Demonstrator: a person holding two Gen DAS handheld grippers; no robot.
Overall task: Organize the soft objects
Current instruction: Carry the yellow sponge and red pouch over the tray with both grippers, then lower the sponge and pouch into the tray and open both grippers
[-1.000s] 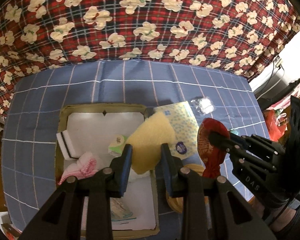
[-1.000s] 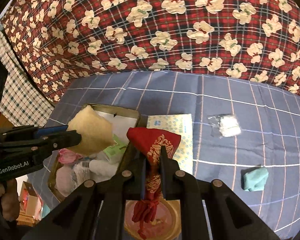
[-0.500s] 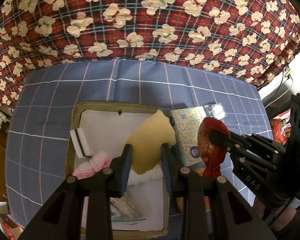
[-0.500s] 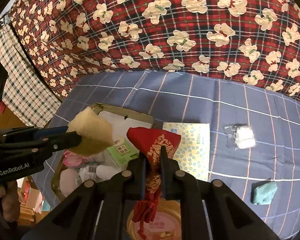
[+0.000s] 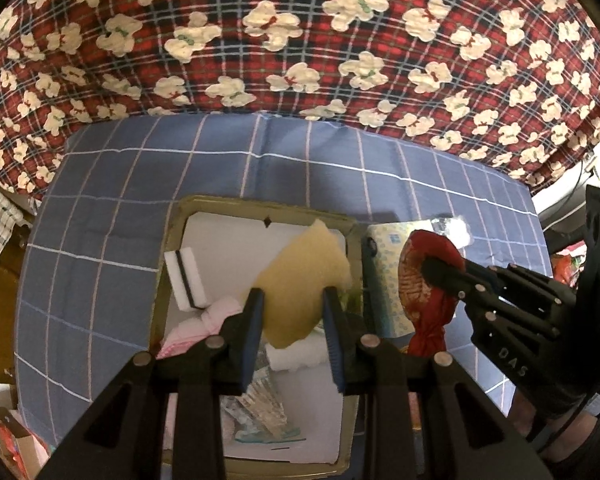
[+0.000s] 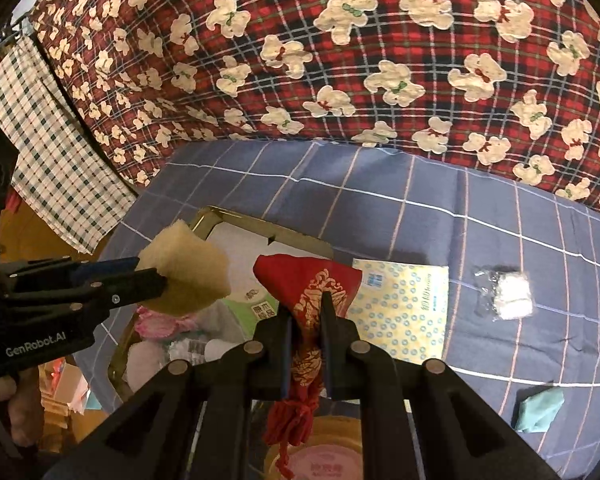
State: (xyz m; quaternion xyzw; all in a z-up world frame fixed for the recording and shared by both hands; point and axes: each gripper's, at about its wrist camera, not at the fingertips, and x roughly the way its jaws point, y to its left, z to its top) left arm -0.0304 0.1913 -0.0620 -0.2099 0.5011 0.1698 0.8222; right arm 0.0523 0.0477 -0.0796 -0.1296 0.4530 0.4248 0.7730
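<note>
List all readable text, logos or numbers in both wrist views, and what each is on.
"GenRobot.AI": white print on the black body of the left gripper, right wrist view.
"DAS": embossed on the black body of the right gripper, left wrist view.
Blue print on the yellow, blue-dotted tissue pack: too blurred to read.
Dark characters on the green-and-white packet in the gold-rimmed tray: unreadable.
Print on the pink round tin lid: unreadable.

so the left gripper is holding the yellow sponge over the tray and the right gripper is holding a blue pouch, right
Not quite: the pouch is red with a gold pattern, not blue. The right wrist view shows the right gripper shut on the red pouch. The rest holds: the left gripper grips the yellow sponge over the tray.
</note>
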